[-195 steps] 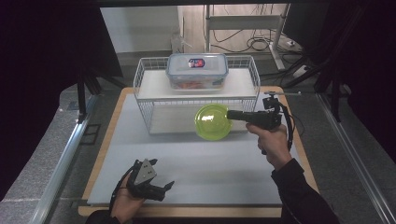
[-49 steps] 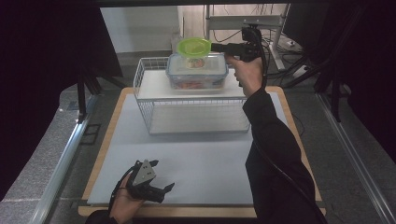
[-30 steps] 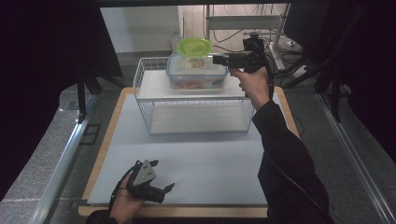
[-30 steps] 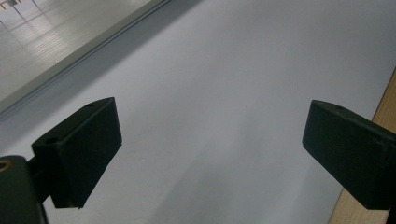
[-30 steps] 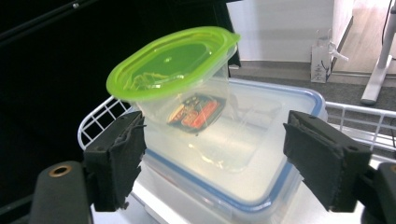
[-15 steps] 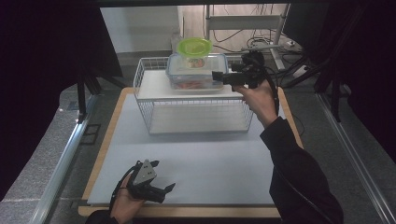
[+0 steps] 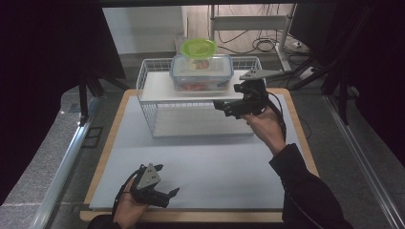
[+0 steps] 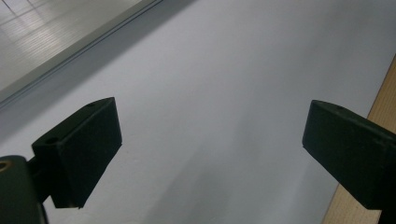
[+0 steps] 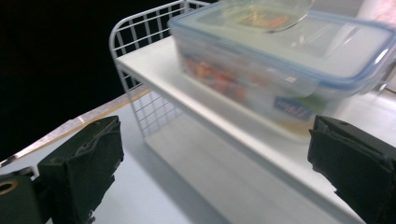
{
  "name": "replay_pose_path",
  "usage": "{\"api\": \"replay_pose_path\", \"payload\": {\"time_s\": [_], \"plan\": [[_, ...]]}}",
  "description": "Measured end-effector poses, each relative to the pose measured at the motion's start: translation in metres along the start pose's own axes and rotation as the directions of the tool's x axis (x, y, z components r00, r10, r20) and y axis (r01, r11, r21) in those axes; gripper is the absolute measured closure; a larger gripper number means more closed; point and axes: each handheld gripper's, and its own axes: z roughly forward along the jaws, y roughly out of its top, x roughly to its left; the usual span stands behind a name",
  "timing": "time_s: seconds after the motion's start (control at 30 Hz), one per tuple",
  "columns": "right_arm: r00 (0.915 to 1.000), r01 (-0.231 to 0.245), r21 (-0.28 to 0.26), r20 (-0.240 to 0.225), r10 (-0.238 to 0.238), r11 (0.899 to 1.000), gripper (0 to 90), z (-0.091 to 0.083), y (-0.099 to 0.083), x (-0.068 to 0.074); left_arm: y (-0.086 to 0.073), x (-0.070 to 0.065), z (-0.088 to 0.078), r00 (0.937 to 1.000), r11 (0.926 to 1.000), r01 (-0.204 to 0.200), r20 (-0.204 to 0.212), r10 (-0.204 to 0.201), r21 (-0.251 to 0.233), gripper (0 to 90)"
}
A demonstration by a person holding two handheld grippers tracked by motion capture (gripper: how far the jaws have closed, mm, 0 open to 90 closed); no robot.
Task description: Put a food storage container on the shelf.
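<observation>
Your left gripper (image 7: 168,193) rests low on the mat's near edge, jaws spread, nothing in them. Your right gripper (image 7: 220,105), jaws just opened and empty, hangs beside the wire rack (image 7: 148,102). One green bowl (image 7: 198,47) sits on one lidded container (image 7: 202,74) on the rack's shelf; open mat (image 7: 215,162) in front.

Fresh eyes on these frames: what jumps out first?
The bright green bowl sitting on top of the clear lidded food box, which rests on the white wire shelf at the table's far side. Just right of it, the right tongs hang with jaws wide and nothing between them. The left tongs rest open, low over the grey mat at the near edge.
</observation>
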Motion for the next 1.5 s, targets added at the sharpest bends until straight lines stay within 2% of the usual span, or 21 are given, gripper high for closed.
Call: {"api": "replay_pose_path", "payload": {"time_s": [0.23,0.8,1.07,1.17,1.23,1.37,1.5], "plan": [[0.9997,0.002,-0.004,-0.026,-0.002,1.0,2.2,-0.004,-0.018,0.009,0.0,-0.001,0.001,1.0,1.0,-0.006,0.001,0.006,0.005,4.6],[0.9988,0.048,0.021,-0.007,-0.048,0.999,1.9,-0.012,-0.074,0.016,0.0,-0.001,0.0,1.0,0.9998,-0.009,0.002,0.009,0.016,5.0],[0.9997,0.025,0.022,-0.008,-0.025,0.999,0.7,-0.02,-0.109,0.013,0.0,-0.001,0.001,1.0,0.9998,-0.004,0.003,0.004,0.019,4.9],[0.9992,0.041,0.056,-0.005,-0.041,0.998,0.0,-0.02,-0.114,0.014,0.0,-0.001,0.001,1.0,0.9998,-0.009,0.001,0.009,0.019,4.9],[0.999,0.044,0.041,0.006,-0.044,0.998,0.0,-0.022,-0.118,0.016,0.0,-0.001,0.001,1.0,0.9998,-0.009,0.001,0.009,0.018,4.9],[0.9979,0.057,0.057,0.027,-0.059,0.997,0.0,-0.025,-0.125,0.021,0.0,-0.001,0.0,1.0,0.9999,-0.002,0.0,0.002,0.011,4.9],[0.9989,0.042,0.058,0.02,-0.043,0.997,0.0,-0.029,-0.132,0.024,0.0,-0.001,0.0,1.0,1.0,0.001,0.003,-0.001,0.009,4.7]]}}
